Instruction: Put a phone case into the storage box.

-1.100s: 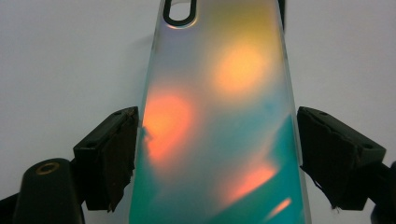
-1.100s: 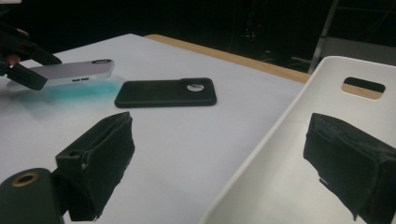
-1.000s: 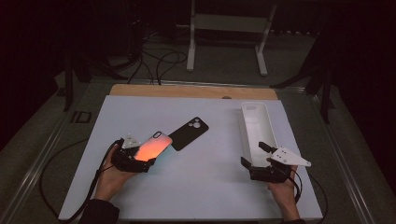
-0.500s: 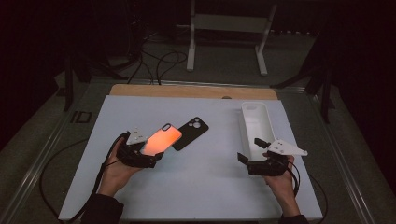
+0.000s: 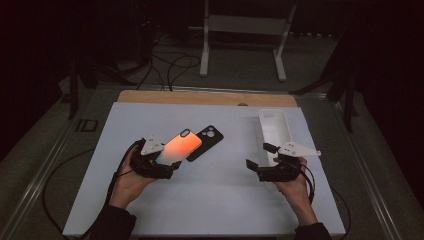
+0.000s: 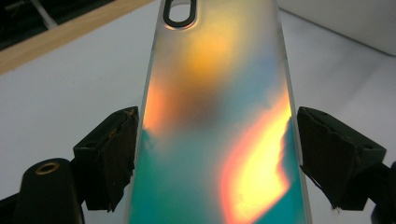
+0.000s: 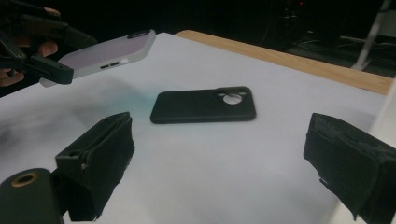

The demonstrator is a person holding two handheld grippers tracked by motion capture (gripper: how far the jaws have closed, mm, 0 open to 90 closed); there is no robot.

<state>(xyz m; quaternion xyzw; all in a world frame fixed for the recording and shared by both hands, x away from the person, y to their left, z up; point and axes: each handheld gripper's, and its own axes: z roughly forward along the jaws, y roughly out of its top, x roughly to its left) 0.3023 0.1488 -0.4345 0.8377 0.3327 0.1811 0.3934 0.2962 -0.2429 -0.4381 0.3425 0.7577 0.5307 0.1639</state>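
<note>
Glossy iridescent case clamped, matte black case flat

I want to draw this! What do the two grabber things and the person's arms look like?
Each gripper, left and right, is black, with two chunky padded jaws, a grey three-cornered plate on top and a thin black cable trailing behind. The person wears dark sleeves.

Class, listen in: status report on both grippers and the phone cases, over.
Left gripper shut on iridescent case, lifted off the table. Right gripper open, empty, facing black case flat on the white board. White tray beside right hand; path clear.
</note>
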